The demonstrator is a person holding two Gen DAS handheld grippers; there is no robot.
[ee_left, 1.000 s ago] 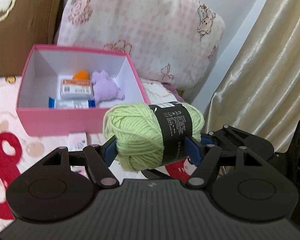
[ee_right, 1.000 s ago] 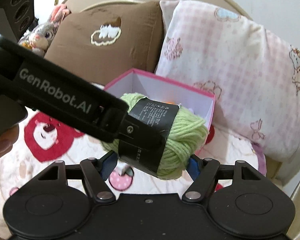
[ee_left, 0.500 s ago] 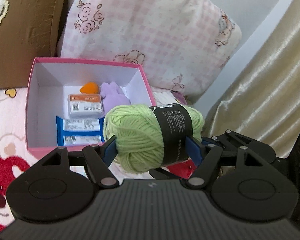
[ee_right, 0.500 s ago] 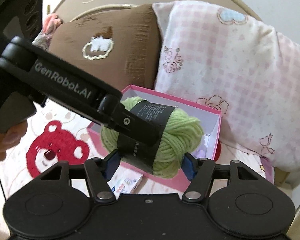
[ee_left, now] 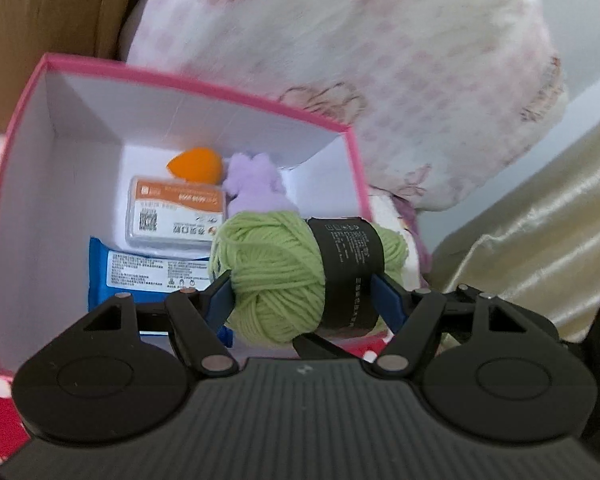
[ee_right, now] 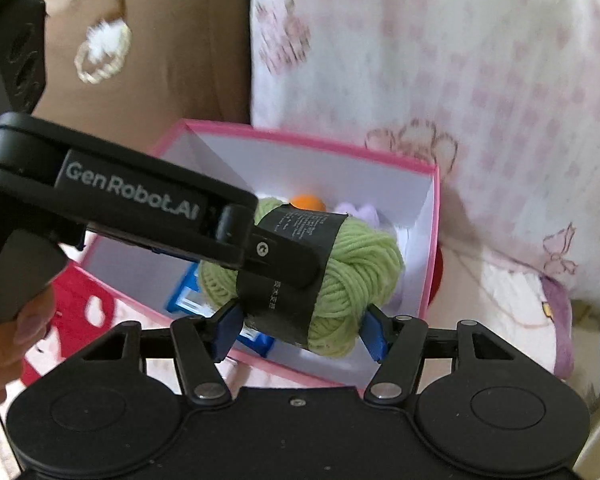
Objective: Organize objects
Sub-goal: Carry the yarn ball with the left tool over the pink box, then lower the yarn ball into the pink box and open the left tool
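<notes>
A: Item, green yarn ball (ee_left: 284, 276) with black paper band: location?
B: Clamped between the blue pads of the left hand-held gripper (ee_left: 304, 296), above the near right part of the open pink box (ee_left: 20, 128)

A: Right hand-held gripper (ee_right: 300, 330)?
B: Pads either side of the same ball; left pad seems to touch the band, right pad's contact I cannot tell

A: Box contents?
B: Orange sponge (ee_left: 196, 166) and lilac plush (ee_left: 256, 190) at the far side, orange-labelled case (ee_left: 172, 212), blue packet (ee_left: 140, 276) nearest

A: Surroundings?
B: Box on a bed; pink pillow (ee_left: 360, 40) and brown cushion (ee_right: 148, 40) behind
</notes>
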